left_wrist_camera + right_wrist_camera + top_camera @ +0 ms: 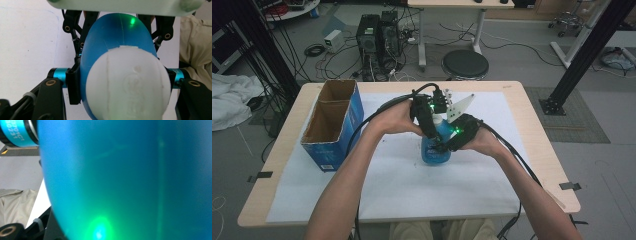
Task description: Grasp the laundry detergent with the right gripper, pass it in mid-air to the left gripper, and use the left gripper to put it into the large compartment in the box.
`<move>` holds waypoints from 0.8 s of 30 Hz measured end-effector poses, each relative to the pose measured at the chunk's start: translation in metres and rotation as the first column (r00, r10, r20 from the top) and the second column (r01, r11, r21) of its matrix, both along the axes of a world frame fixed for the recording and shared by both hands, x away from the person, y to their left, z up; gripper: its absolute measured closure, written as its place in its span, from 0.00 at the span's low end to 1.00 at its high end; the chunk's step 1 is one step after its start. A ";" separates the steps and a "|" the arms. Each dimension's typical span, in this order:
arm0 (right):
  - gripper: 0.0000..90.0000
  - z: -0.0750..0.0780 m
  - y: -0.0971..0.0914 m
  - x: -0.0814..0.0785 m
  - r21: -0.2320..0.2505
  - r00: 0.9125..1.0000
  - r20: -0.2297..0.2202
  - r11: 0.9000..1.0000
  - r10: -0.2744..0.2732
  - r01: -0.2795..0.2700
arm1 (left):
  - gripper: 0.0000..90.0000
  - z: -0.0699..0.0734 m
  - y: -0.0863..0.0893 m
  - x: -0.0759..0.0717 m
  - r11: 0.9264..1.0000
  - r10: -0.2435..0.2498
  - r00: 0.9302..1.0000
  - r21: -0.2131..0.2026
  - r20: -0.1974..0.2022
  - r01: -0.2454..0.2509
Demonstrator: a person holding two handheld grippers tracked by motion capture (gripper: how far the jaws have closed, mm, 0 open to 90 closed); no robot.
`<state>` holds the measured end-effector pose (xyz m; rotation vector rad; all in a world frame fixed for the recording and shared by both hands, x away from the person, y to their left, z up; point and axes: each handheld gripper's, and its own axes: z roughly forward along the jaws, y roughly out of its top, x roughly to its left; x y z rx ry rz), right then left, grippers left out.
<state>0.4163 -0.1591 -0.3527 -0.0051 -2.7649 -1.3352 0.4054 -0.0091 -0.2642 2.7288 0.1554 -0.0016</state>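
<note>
Blue bottle [436, 146] standing upright near the middle of the white sheet [402, 190] that covers the tabletop [532, 105], its long axis vertical, with both hand-held grippers converging on it. The left hand-held gripper [432, 135] comes in from above and to the left; in the left gripper view its two black jaws bracket the bottle [117, 50] on either side, pads against the blue wall, so it appears clamped on the body. A white rounded part [127, 85], probably the cap or top, faces that camera. The right hand-held gripper [452, 142] lies against the bottle's right flank; in the right gripper view the blue wall [130, 175] sits so close to the lens that the jaws are hidden, and whether they are apart or closed cannot be told. The other gripper's teal collar [18, 133] shows at upper left. The bottle therefore lies directly between the two grippers, each equally near, and any coming move, judged from this pose, turns on one gripper steadying the vertical body while the other works at it. An open blue cardboard box [334, 125] stands well apart at the left of the tabletop. Writing: the collar bears digits too blurred to read reliably; print on the box and the bottle's label is illegible.
</note>
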 end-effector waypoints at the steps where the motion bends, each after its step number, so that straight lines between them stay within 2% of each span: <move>1: 0.46 0.000 0.000 0.000 0.000 1.000 -0.004 1.000 0.001 -0.001 | 0.42 0.000 0.000 0.000 1.000 -0.002 1.000 -0.001 -0.004 0.002; 11: 0.38 -0.001 -0.002 0.000 -0.022 1.000 0.005 1.000 -0.006 0.006 | 0.42 0.000 0.003 -0.002 1.000 0.000 1.000 0.004 -0.002 0.000; 19: 0.35 -0.001 -0.006 -0.001 -0.021 1.000 -0.002 1.000 -0.017 0.017 | 0.42 0.001 0.009 -0.002 1.000 0.009 1.000 0.015 -0.010 -0.009; 24: 0.35 0.001 -0.009 -0.002 -0.022 1.000 0.011 1.000 -0.017 0.017 | 0.42 0.003 0.012 -0.002 1.000 0.013 1.000 0.014 -0.003 -0.013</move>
